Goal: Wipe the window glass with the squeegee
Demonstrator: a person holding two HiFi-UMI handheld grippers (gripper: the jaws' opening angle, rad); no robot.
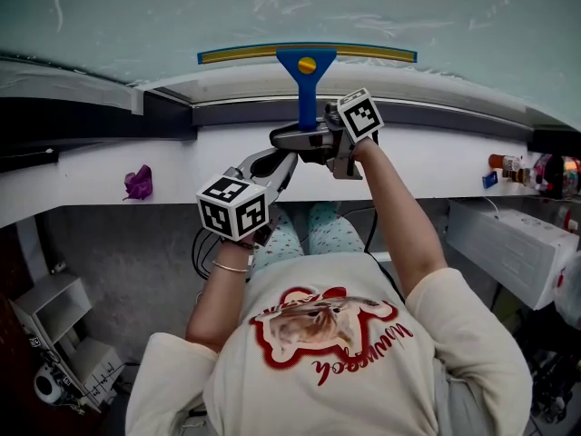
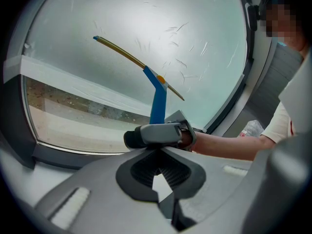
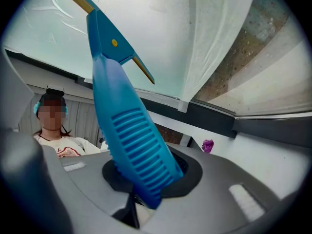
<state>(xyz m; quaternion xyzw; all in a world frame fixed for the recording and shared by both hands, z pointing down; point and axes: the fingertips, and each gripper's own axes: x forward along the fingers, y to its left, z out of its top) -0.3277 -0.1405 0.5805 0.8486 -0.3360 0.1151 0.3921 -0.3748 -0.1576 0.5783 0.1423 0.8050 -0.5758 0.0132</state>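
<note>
The squeegee has a blue ribbed handle [image 1: 307, 94] and a long yellow-edged blade [image 1: 307, 54] that lies flat against the window glass [image 1: 136, 16], just above the lower frame. My right gripper [image 1: 310, 140] is shut on the lower end of the handle [image 3: 131, 135], which fills the right gripper view and stands up between the jaws [image 3: 144, 189]. My left gripper [image 1: 277, 160] sits just below and left of the right one, its jaws together with nothing between them [image 2: 158, 167]. In the left gripper view the right gripper [image 2: 161, 134] and the blade [image 2: 136, 62] lie straight ahead.
A white sill [image 1: 436, 162] runs under the window. A purple crumpled thing [image 1: 139, 183] lies on its left part, small bottles [image 1: 508, 163] at its far right. A white box unit [image 1: 517, 243] stands below right. White tape [image 2: 73, 79] crosses the glass.
</note>
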